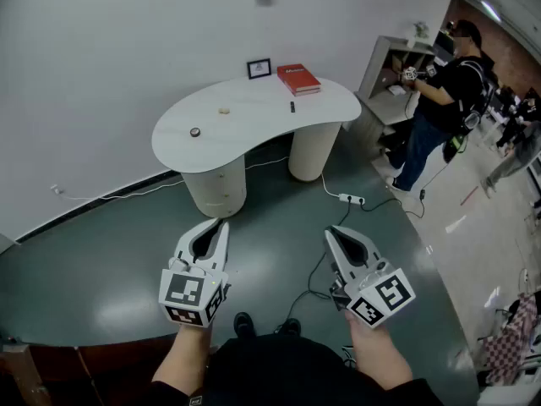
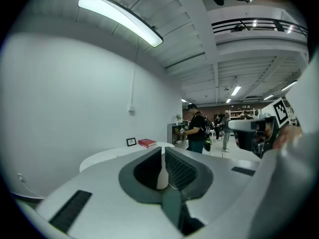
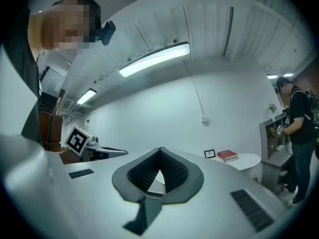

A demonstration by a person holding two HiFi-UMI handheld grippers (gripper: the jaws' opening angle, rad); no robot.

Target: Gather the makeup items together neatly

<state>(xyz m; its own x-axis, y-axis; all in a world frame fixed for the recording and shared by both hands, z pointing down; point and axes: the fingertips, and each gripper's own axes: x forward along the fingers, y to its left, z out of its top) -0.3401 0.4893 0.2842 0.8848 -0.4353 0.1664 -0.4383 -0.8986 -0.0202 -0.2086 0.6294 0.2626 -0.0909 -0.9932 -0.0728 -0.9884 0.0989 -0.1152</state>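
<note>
Left gripper (image 1: 221,224) and right gripper (image 1: 332,230) are pinched narrow, empty. Step up to the table (image 1: 254,117) first, then open over what look like 3 small makeup items (image 1: 195,132).

free: floor (image 1: 270,218) up to table (image 1: 254,112) | obstacle: power strip (image 1: 351,199) rightward

White curved table (image 1: 254,112) w/ gray floor (image 1: 101,260), white wall (image 1: 110,41).

Table (image 1: 254,117): picture frame (image 1: 259,68) at back edge, book (image 1: 298,79) right of it; makeup stick (image 1: 292,106) before book; round pot (image 1: 195,132) near left end.
</note>
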